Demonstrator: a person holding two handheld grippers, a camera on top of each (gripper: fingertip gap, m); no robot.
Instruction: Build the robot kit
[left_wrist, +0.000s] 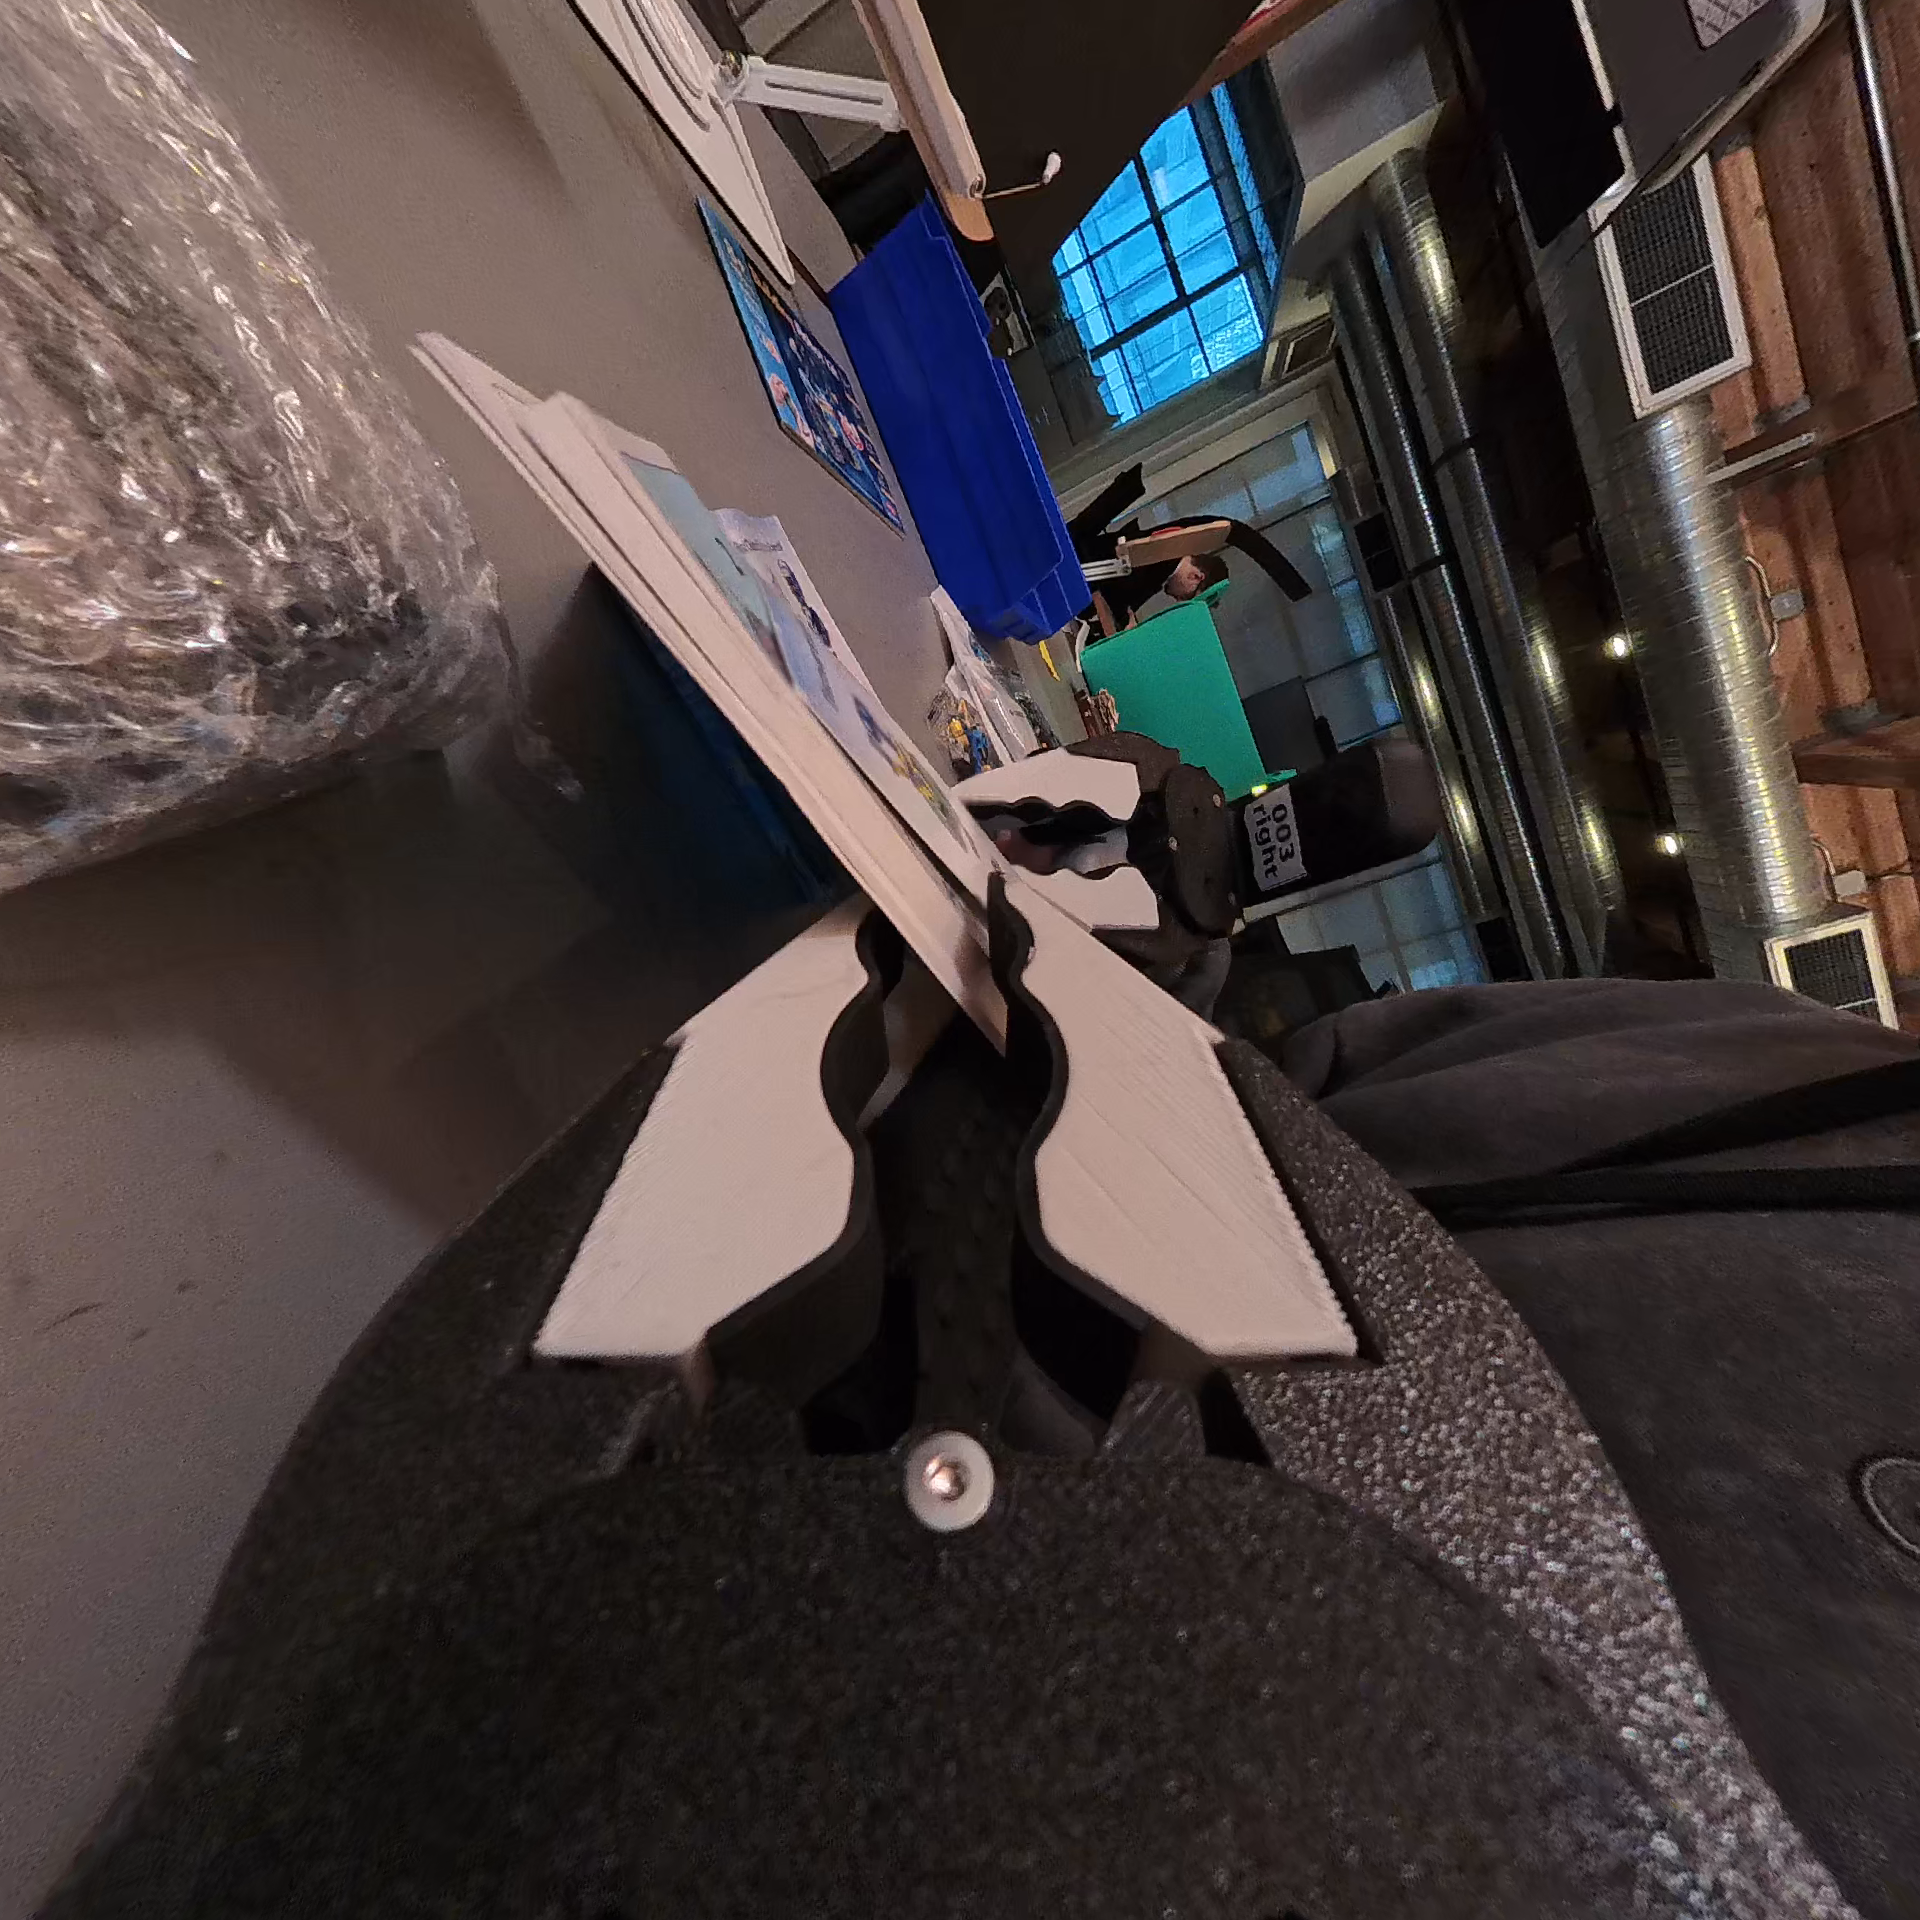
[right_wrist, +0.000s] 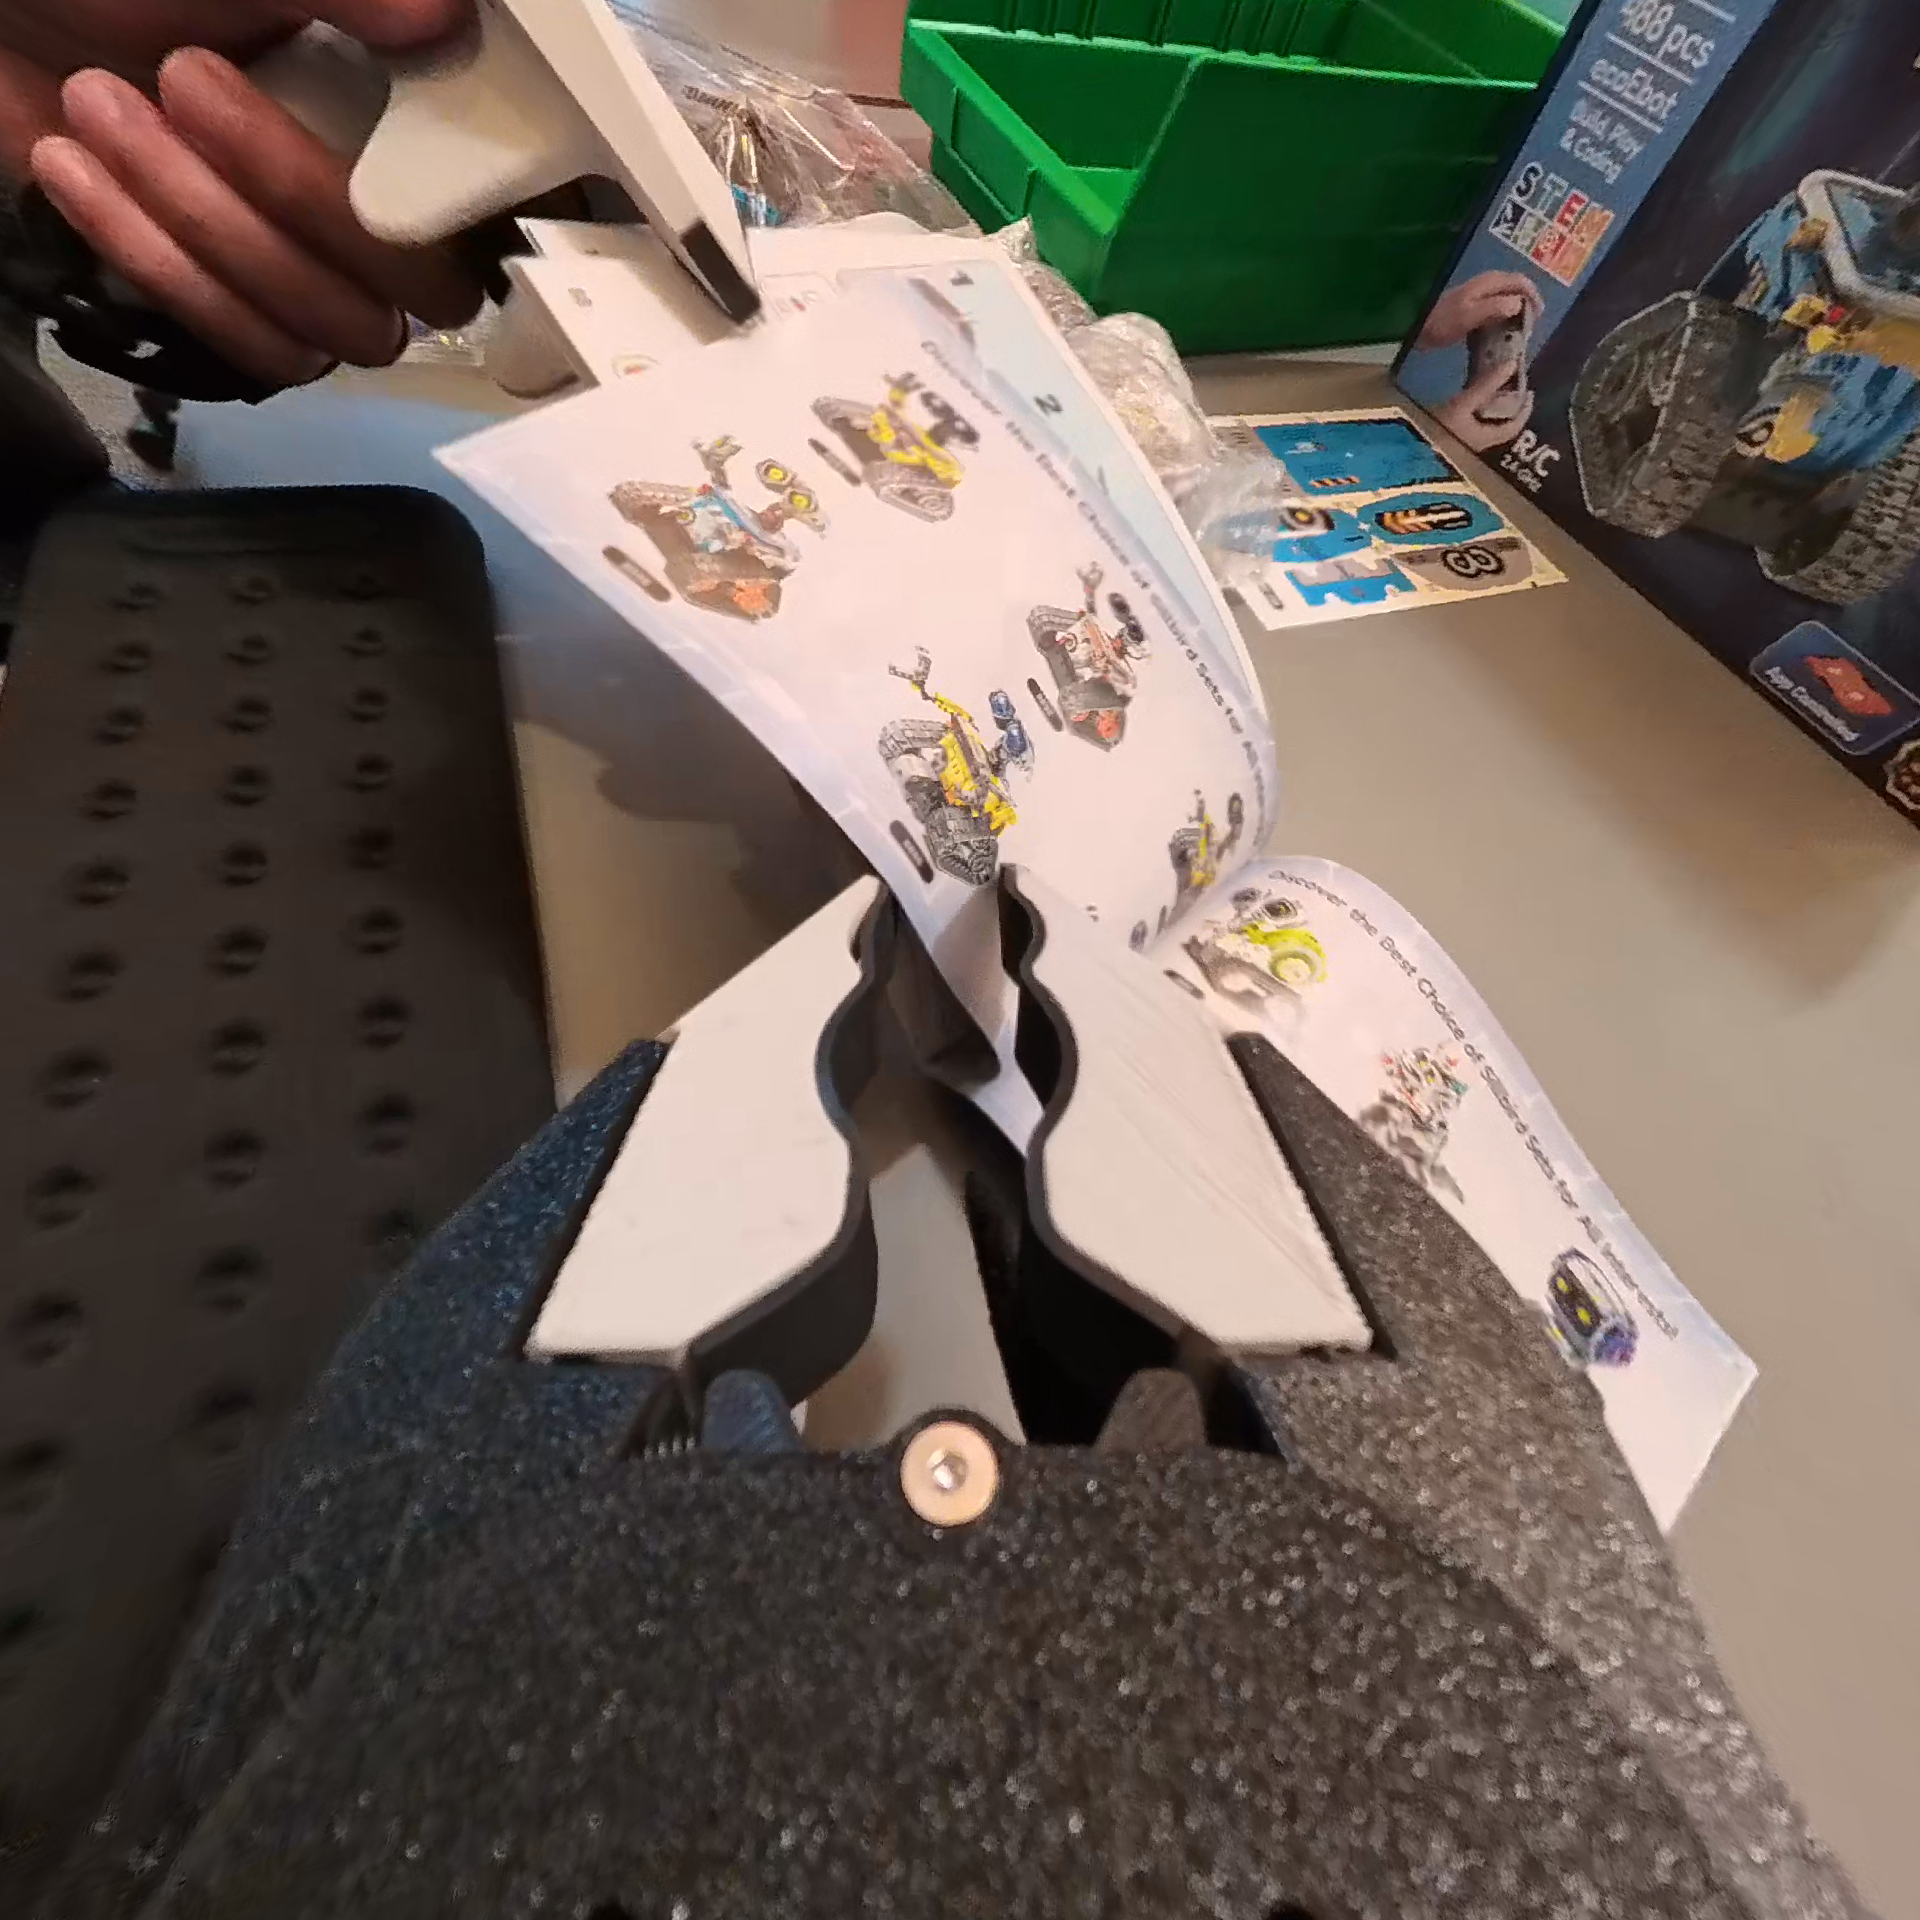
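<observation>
Right at my fingertips, my right gripper (right_wrist: 940, 899) pinches the near edge of a glossy instruction booklet (right_wrist: 883, 582), its white ribbed fingers (right_wrist: 727, 1122) with wavy black rubber pads nearly together on the thin paper. My left gripper (right_wrist: 727, 296) has the far corner of the same page, nipped between its tips; in its own view (left_wrist: 945, 925) the sheets run edge-on between the fingers, which stand almost closed on them.

So the booklet hangs lifted between both tools, above the smooth grey table (right_wrist: 1455, 831). Its held page bows upward in a soft arch, long axis running from my right gripper away and leftward to the left one, printed side up with small pictures of tracked toy vehicles. A second page (right_wrist: 1455, 1143) droops down to my right, curling onto the table.

To the left lies a black mat (right_wrist: 239, 831), matte and dimpled in regular rows. Farther right, a flat sticker sheet (right_wrist: 1392, 520) rests on the table, beside crinkly clear plastic bags (right_wrist: 1132, 405) of parts. Beyond stand a dark blue cardboard toy box (right_wrist: 1714, 416) and a green plastic divided bin (right_wrist: 1226, 135). A person's hand (right_wrist: 208, 208) grips the left tool.
</observation>
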